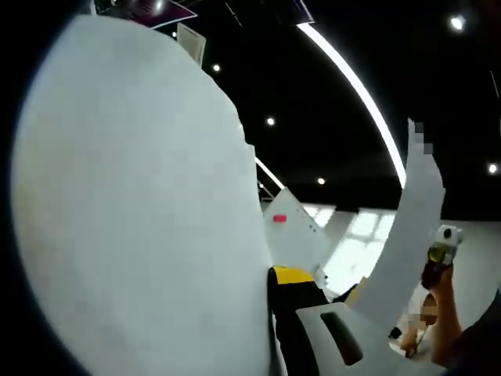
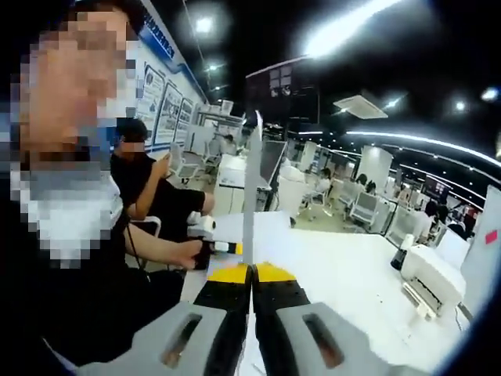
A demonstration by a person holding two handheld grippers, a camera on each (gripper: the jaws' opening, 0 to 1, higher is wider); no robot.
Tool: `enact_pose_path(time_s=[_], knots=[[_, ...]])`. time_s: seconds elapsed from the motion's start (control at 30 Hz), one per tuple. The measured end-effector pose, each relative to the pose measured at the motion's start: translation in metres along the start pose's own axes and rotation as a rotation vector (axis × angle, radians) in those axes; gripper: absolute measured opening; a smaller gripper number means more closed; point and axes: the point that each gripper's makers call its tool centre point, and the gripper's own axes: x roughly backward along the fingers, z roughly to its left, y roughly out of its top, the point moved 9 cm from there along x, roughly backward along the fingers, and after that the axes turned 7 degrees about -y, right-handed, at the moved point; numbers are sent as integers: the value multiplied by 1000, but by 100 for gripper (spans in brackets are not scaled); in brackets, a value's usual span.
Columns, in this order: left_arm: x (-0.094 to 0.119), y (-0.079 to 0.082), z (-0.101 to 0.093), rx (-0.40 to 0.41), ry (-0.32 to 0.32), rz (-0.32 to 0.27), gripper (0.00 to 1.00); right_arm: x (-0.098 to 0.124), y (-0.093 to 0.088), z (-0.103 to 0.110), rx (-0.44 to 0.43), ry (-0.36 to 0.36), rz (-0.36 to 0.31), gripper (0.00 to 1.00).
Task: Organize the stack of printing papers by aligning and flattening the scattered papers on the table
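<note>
The white printing paper (image 1: 133, 204) is lifted off the table and held upright close to the lens in the left gripper view. My left gripper (image 1: 272, 276) is shut on its edge; one yellow-tipped jaw shows, the other is hidden behind the sheet. A far part of the paper (image 1: 411, 235) curves up at the right, where the right gripper (image 1: 441, 254) is held by a hand. In the right gripper view the paper (image 2: 249, 180) stands edge-on, rising from my right gripper (image 2: 250, 272), which is shut on it. The left gripper (image 2: 218, 247) is seen just behind.
The white table (image 2: 344, 274) stretches ahead, with a white printer (image 2: 427, 278) at its right end. A white board with a pink mark (image 2: 485, 251) stands at far right. The person holding the grippers is close on the left; another person in black (image 2: 153, 192) sits behind.
</note>
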Motion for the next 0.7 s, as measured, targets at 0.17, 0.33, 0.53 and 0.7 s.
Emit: enact_pose_path(time_s=[0.17,0.33,0.53,0.7], knots=[[0,0,0,2,-9,0,6,-9,-8,-18,12,-59,54,0],[0,0,0,3,-10,-1,6,-17,-15,-29,23,-92,91,0],[0,0,-1,1,-14,-2,6,-23,-17,-47,44,-170,108,0],[0,0,0,1,-15,-1,6,-35,-14,-59,49,-207,123,0]])
